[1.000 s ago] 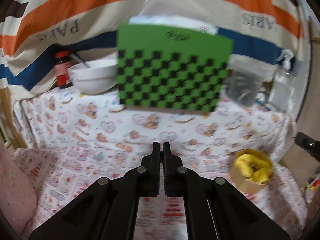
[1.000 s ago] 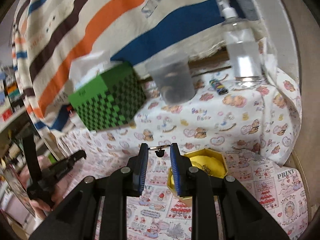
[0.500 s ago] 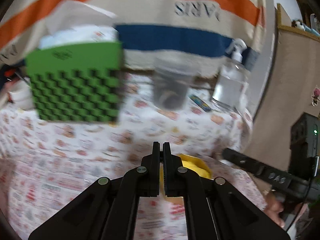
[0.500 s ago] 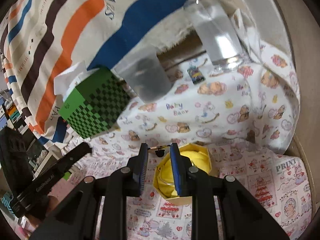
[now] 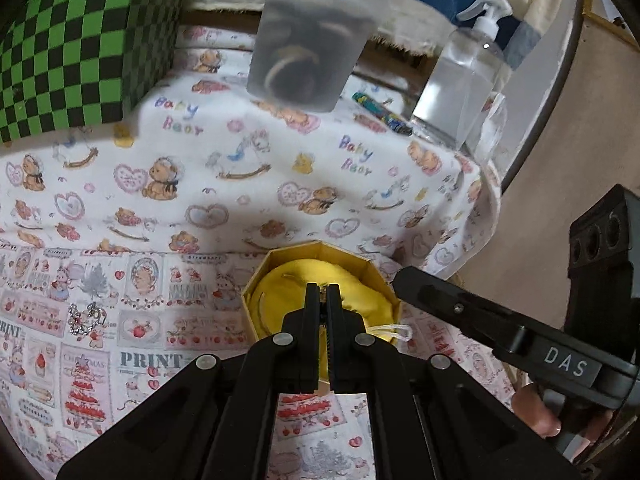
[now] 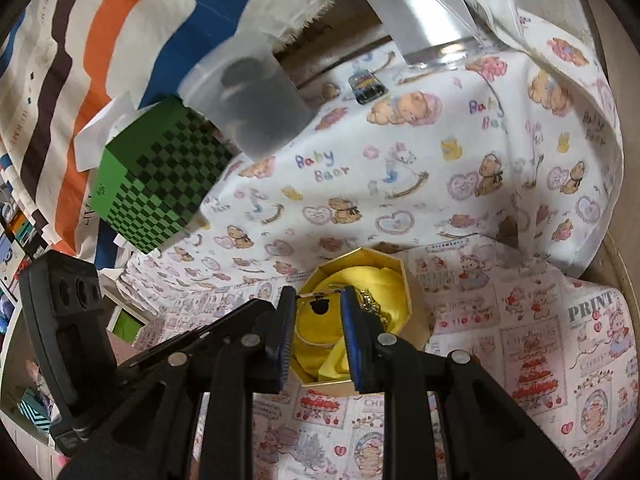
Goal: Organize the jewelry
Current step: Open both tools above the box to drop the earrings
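Note:
A gold octagonal box (image 5: 280, 254) lined with yellow cloth (image 5: 360, 280) stands on the printed tablecloth. My left gripper (image 5: 323, 292) is shut with nothing in it, its tips just over the cloth. My right gripper (image 6: 318, 300) hangs above the same box (image 6: 360, 252), shut on a small gold earring (image 6: 319, 307) with a dark bead. A gold chain (image 6: 370, 304) lies on the cloth beside the right finger. A sparkly jewelry piece (image 5: 84, 320) rests on the tablecloth left of the box. The right gripper's finger (image 5: 460, 304) reaches in from the right in the left wrist view.
At the back stand a green checkered box (image 5: 80, 40), a translucent tub (image 5: 308, 40) and a clear spray bottle (image 5: 464, 80), with a small colourful packet (image 5: 382, 114) between the last two. The table ends at its right edge (image 5: 488, 184). A hand (image 5: 536, 412) holds the right tool.
The left gripper swung right from the green box and came down over the yellow box. The right gripper sank closer to the box, with the earring still between its tips.

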Available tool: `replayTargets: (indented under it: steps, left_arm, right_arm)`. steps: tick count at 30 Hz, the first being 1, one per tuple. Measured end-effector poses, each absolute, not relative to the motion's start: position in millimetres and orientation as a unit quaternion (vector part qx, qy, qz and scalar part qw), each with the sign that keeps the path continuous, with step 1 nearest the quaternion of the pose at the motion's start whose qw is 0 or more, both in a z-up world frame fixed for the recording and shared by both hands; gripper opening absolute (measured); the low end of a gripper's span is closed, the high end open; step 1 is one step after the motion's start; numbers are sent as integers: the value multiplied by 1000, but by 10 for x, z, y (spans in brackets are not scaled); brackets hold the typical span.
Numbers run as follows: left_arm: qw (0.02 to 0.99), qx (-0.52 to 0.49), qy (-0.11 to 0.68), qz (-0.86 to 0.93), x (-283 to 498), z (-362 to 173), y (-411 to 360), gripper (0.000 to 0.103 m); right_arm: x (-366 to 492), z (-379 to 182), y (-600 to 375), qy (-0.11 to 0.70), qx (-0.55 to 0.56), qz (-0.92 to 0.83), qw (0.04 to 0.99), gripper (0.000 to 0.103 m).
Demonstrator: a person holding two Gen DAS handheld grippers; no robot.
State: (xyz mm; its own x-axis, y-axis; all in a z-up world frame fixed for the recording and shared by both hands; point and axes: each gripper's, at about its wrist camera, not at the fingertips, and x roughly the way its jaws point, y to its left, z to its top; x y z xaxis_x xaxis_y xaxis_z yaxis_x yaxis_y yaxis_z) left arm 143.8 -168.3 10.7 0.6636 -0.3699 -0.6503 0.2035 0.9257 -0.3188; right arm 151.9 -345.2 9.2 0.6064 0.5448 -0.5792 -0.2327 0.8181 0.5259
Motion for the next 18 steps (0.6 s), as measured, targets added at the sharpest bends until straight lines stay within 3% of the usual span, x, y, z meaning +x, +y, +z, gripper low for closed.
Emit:
replayTargets:
  steps: [7, 14, 18]
  left_arm:
    - [912, -96, 366, -158, 1382, 153, -1663, 3]
    - [932, -80, 332, -125, 1203, 375, -1431, 11]
    - [950, -45, 296, -86, 1000, 503, -1202, 24]
  right_arm:
    - [1558, 53, -3456, 385, 210, 217, 872, 23]
    - [1484, 138, -3487, 366, 213, 216, 879, 38]
    - [1415, 218, -3480, 350, 209, 213, 888, 50]
